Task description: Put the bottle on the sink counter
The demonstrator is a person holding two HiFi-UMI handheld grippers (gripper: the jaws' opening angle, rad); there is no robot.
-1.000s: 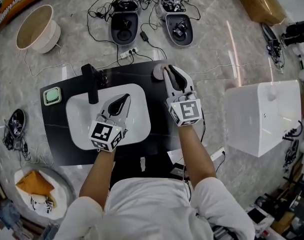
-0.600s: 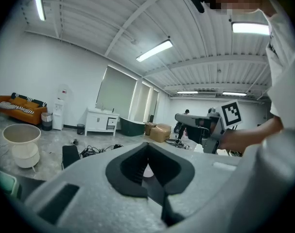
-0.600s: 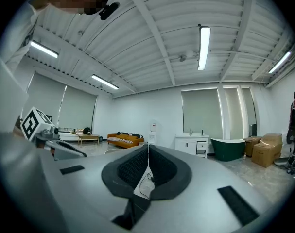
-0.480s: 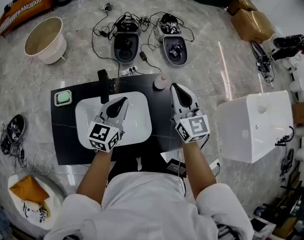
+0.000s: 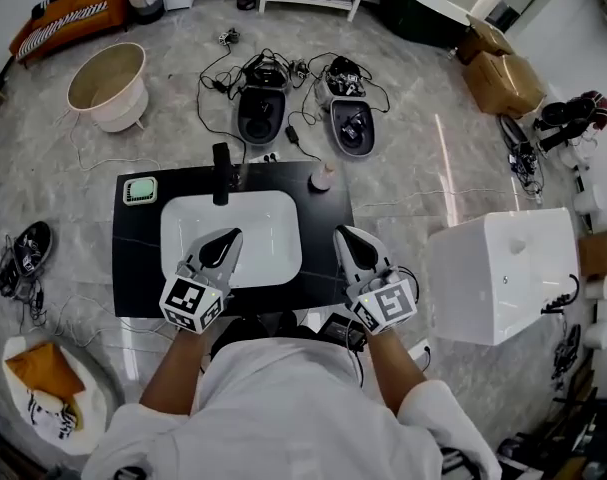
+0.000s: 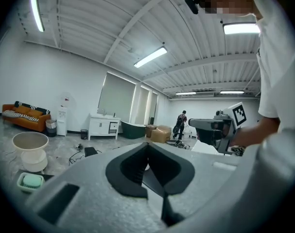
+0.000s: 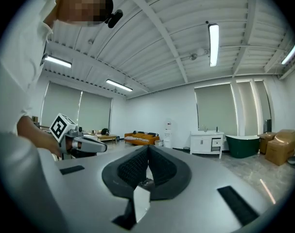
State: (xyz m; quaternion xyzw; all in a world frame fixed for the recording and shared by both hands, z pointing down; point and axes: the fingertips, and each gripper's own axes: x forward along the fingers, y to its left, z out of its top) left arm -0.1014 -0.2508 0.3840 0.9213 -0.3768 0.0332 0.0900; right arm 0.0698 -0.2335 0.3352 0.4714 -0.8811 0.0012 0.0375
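Bottle sat on the sink counter, both claws empty

The bottle (image 5: 321, 176) stood upright at the far edge of the black sink counter (image 5: 133, 268), to the right of the black faucet (image 5: 221, 173) and just past the far right corner of the white basin (image 5: 245, 230); nothing was touching it; the left gripper (image 5: 227, 238) hovered over the near left part of the basin, jaws pressed together with nothing between them; the right gripper (image 5: 345, 234) hung over the counter's near right side, well apart from the bottle, jaws also closed on nothing; both pointed away from the person, roughly side by side; a little green soap dish (image 5: 139, 190) sat on the counter's far left corner; cables and two dark gadgets (image 5: 258, 113) lay on the floor beyond.
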